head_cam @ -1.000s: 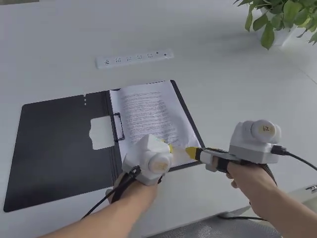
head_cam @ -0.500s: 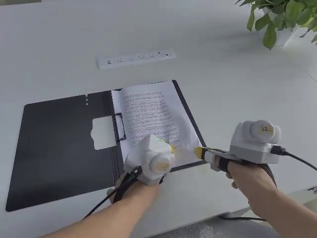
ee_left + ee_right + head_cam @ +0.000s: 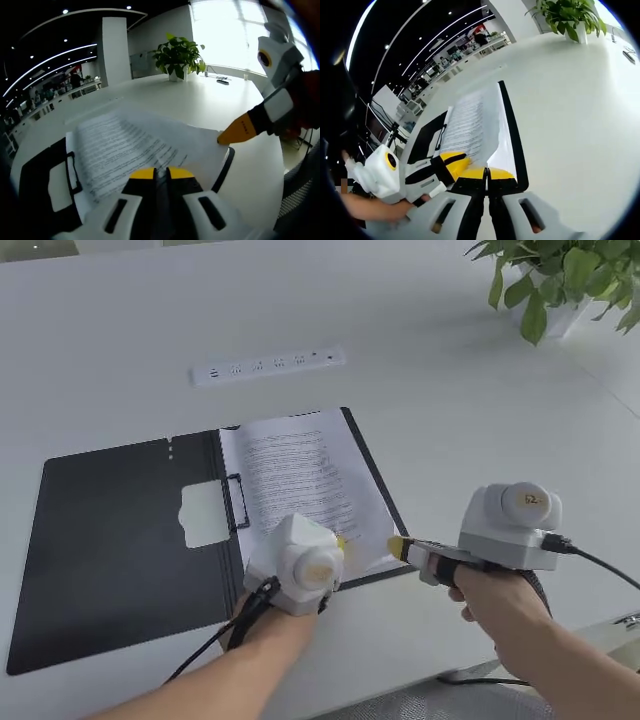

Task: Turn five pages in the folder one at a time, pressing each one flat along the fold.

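Note:
A black folder (image 3: 110, 540) lies open on the white table, its printed top page (image 3: 295, 465) on the right half. My left gripper (image 3: 340, 540) is shut, its yellow tips low over the page's lower part (image 3: 125, 145). My right gripper (image 3: 397, 546) is shut on the page's lower right corner, which is raised a little off the stack. In the left gripper view the right gripper's yellow tip (image 3: 239, 131) meets that corner. In the right gripper view the page (image 3: 470, 125) rises toward the shut jaws, beside the folder's black edge (image 3: 512, 135), with the left gripper (image 3: 455, 162) close on the left.
A white power strip (image 3: 268, 365) lies beyond the folder. A potted plant (image 3: 560, 280) stands at the far right corner. The folder's left cover carries a white label (image 3: 205, 512) and a clip (image 3: 238, 502). Cables trail from both grippers toward the table's near edge.
The right gripper has shifted slightly right at the page's lower right corner, which now stands a little higher. The left gripper has stayed on the page's lower part.

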Available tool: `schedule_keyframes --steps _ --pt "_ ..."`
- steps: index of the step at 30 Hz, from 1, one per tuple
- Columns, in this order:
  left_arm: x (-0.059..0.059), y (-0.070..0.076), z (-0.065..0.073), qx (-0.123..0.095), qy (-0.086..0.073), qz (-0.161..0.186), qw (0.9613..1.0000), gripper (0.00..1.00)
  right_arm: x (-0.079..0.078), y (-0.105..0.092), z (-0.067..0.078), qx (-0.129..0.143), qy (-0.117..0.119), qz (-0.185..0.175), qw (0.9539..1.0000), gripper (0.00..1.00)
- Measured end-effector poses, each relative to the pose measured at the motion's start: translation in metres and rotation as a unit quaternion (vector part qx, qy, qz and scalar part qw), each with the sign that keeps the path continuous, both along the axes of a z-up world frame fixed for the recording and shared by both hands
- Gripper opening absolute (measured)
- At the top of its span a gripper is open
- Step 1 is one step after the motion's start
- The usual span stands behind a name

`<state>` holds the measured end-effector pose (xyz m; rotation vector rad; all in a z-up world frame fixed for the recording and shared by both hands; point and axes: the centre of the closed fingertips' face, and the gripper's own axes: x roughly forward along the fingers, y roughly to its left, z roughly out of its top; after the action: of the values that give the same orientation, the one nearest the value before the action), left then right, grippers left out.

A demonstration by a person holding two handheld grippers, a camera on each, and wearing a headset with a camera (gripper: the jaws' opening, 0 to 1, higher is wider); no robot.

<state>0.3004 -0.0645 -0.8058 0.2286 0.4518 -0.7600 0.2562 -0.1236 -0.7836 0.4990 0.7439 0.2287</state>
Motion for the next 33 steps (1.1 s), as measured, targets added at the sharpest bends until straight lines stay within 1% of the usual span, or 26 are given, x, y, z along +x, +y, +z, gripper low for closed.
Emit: schedule_keyframes --steps 1,3,6,8,10,14,15,17,18,19,20,21,22,23,24,25,26,28,29,30,31,33 --pt "-0.001 0.000 0.000 -0.001 0.001 0.000 1.0000 0.06 0.000 0.001 0.002 0.003 -0.004 0.000 1.0000 0.00" --pt "-0.002 0.002 0.000 -0.013 0.012 0.003 0.9998 0.07 0.001 0.003 0.005 0.007 -0.006 0.001 1.0000 0.00" --pt "-0.005 0.004 0.002 -0.018 0.020 -0.002 0.9996 0.09 0.001 0.006 0.010 0.012 -0.013 0.004 0.9998 0.00" --pt "-0.007 0.007 0.002 -0.016 0.022 -0.004 0.9996 0.09 0.001 0.008 0.014 0.016 -0.018 0.005 0.9997 0.00" --pt "-0.008 0.012 0.002 -0.007 0.023 -0.003 0.9997 0.08 0.001 0.011 0.021 0.022 -0.027 0.007 0.9994 0.00" --pt "-0.011 0.025 0.009 -0.008 0.027 0.002 0.9996 0.10 0.001 0.019 0.036 0.030 -0.046 0.017 0.9984 0.00" --pt "-0.011 0.028 0.011 -0.011 0.027 0.004 0.9996 0.11 0.001 0.022 0.042 0.033 -0.053 0.019 0.9979 0.00" --pt "-0.013 0.034 0.019 -0.027 0.029 0.004 0.9992 0.13 0.001 0.025 0.048 0.038 -0.061 0.023 0.9971 0.00" --pt "-0.014 0.038 0.024 -0.031 0.025 0.005 0.9992 0.13 0.001 0.027 0.052 0.040 -0.065 0.023 0.9968 0.00" --pt "-0.014 0.041 0.029 -0.036 0.018 0.006 0.9992 0.13 0.001 0.031 0.058 0.045 -0.073 0.025 0.9960 0.00" --pt "-0.015 0.045 0.034 -0.044 0.019 0.009 0.9988 0.13 0.001 0.034 0.063 0.050 -0.079 0.027 0.9952 0.00" --pt "-0.014 0.048 0.037 -0.047 0.019 0.011 0.9987 0.13 0.001 0.038 0.068 0.056 -0.084 0.030 0.9944 0.00" --pt "-0.014 0.052 0.041 -0.048 0.016 0.013 0.9986 0.13 0.001 0.041 0.072 0.060 -0.090 0.033 0.9936 0.00" --pt "-0.014 0.056 0.050 -0.055 0.008 0.014 0.9984 0.12 0.001 0.044 0.075 0.062 -0.094 0.035 0.9930 0.00" --pt "-0.015 0.059 0.055 -0.059 0.006 0.014 0.9981 0.12 0.001 0.049 0.082 0.067 -0.103 0.040 0.9915 0.00" --pt "-0.015 0.064 0.061 -0.061 0.000 0.014 0.9981 0.13 0.000 0.052 0.085 0.069 -0.106 0.043 0.9911 0.00" --pt "-0.016 0.065 0.064 -0.060 -0.003 0.014 0.9981 0.13 0.000 0.058 0.091 0.074 -0.113 0.049 0.9896 0.00" --pt "-0.015 0.075 0.075 -0.073 -0.010 0.021 0.9970 0.12 -0.001 0.068 0.100 0.081 -0.122 0.058 0.9875 0.00" --pt "-0.016 0.082 0.082 -0.077 -0.012 0.024 0.9967 0.12 -0.002 0.072 0.103 0.083 -0.125 0.062 0.9868 0.00" --pt "-0.016 0.086 0.086 -0.078 -0.018 0.027 0.9964 0.12 -0.002 0.077 0.108 0.087 -0.132 0.068 0.9851 0.00" --pt "-0.017 0.092 0.092 -0.083 -0.022 0.030 0.9958 0.12 -0.002 0.082 0.110 0.092 -0.134 0.072 0.9841 0.00" --pt "-0.019 0.103 0.101 -0.086 -0.025 0.035 0.9953 0.12 -0.003 0.093 0.116 0.097 -0.139 0.081 0.9822 0.00"
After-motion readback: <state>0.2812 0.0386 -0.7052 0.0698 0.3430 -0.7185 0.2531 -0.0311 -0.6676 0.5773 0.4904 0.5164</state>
